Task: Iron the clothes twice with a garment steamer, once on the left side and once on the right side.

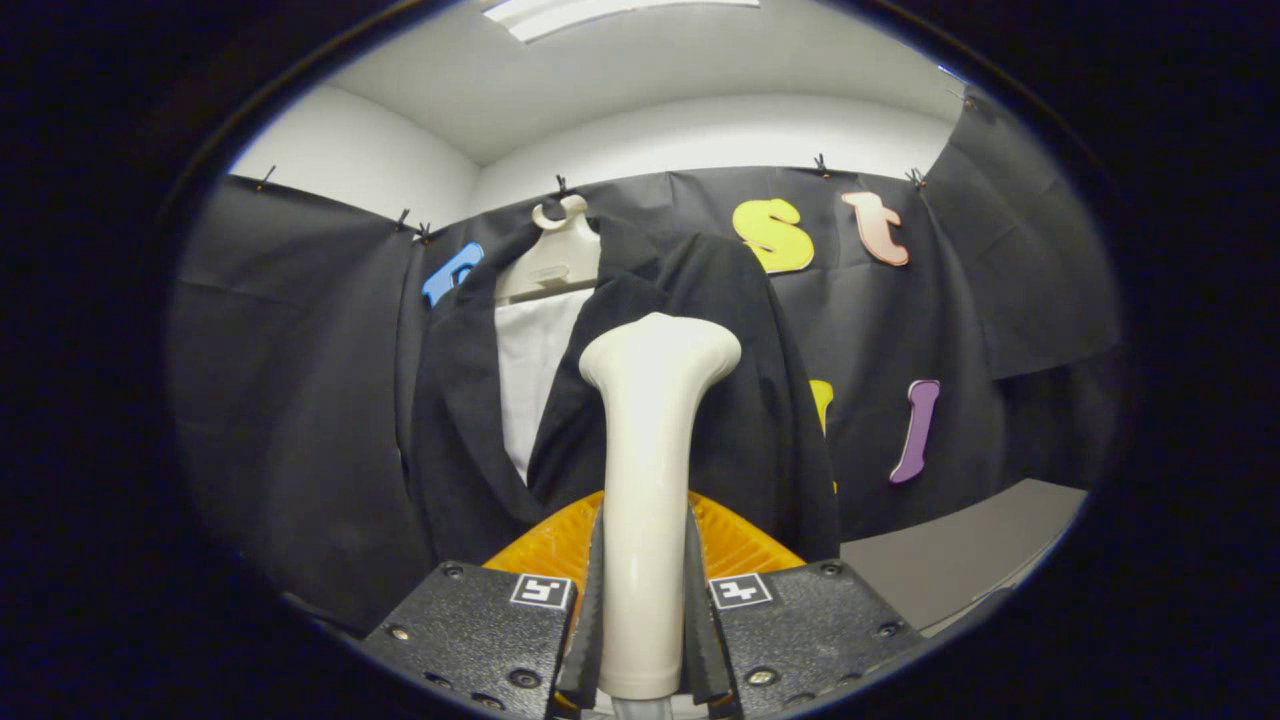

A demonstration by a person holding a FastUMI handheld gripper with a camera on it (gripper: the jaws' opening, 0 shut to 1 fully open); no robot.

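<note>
gripper view: gripper [645,600] clamped on both sides of the garment steamer [650,470] handle, head up against the black jacket [760,400] on its hanger [555,255]; best drawn slowly down one front panel, head kept flat on cloth.

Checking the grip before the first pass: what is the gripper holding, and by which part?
The gripper is shut on the garment steamer, both fingers clamping the lower part of its handle.

The gripper [645,620] has two textured blocks studded with screws, each bearing a small square black-and-white marker.
</note>
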